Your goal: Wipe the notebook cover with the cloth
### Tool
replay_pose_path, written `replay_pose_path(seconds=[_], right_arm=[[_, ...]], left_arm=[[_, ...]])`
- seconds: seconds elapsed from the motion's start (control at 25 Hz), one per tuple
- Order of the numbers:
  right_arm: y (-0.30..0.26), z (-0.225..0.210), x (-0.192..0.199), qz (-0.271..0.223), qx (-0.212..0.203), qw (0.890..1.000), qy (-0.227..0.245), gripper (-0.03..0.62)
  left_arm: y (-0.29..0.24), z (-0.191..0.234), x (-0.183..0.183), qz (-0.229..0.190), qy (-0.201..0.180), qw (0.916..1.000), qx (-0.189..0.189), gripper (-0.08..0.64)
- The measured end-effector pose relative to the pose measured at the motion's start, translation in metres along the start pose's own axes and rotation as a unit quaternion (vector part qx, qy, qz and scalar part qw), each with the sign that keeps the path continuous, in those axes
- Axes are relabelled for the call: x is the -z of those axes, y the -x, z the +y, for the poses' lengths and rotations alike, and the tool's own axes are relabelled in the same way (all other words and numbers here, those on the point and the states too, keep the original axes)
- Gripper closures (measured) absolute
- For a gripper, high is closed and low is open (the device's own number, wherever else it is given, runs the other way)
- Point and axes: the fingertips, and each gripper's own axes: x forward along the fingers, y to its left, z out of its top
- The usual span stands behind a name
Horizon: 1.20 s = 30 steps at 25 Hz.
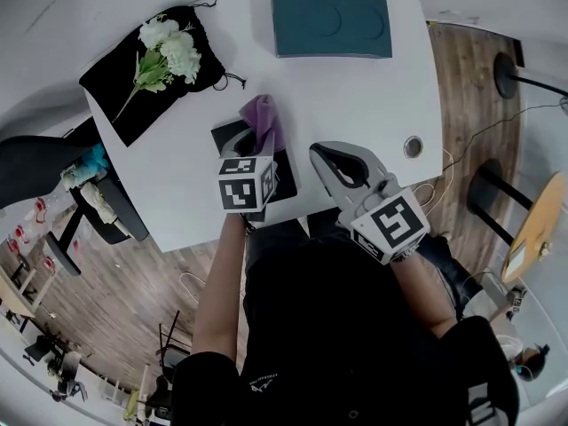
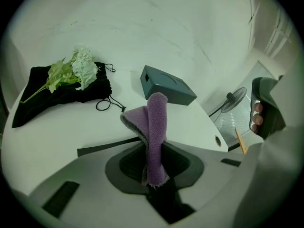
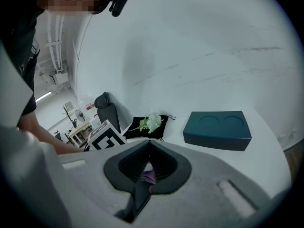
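A purple cloth [image 1: 264, 117] [image 2: 156, 127] stands up out of my left gripper [image 1: 259, 147] [image 2: 154, 167], which is shut on its lower end. Under that gripper lies the black notebook [image 1: 229, 136] [image 2: 99, 149], flat near the front edge of the white table [image 1: 355, 96] and mostly hidden by the gripper. My right gripper [image 1: 321, 154] [image 3: 148, 169] hovers just right of the notebook. Its jaws are together and I see nothing held in them. A speck of purple shows through the gap between its pads.
A teal box [image 1: 330, 22] [image 3: 218, 129] sits at the table's far side. A black pouch [image 1: 146, 78] [image 2: 61, 91] with white flowers [image 1: 169, 47] lies at the far left. A round cable hole [image 1: 413, 146] is near the right edge. An office chair [image 1: 53, 167] stands left.
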Motion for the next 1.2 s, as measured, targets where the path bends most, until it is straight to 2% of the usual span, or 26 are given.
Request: replay_pose_path(seconds=[0.96, 1.2], right_arm=[[-0.019, 0.008, 0.004, 0.02, -0.021, 1.0, 0.01, 0.588], [-0.023, 0.014, 0.001, 0.02, -0.03, 0.999, 0.021, 0.588]], left_arm=[[-0.004, 0.02, 0.007, 0.023, 0.022, 0.9995, -0.008, 0.476], [0.0, 0.024, 0.009, 0.026, 0.011, 0.9994, -0.02, 0.476]])
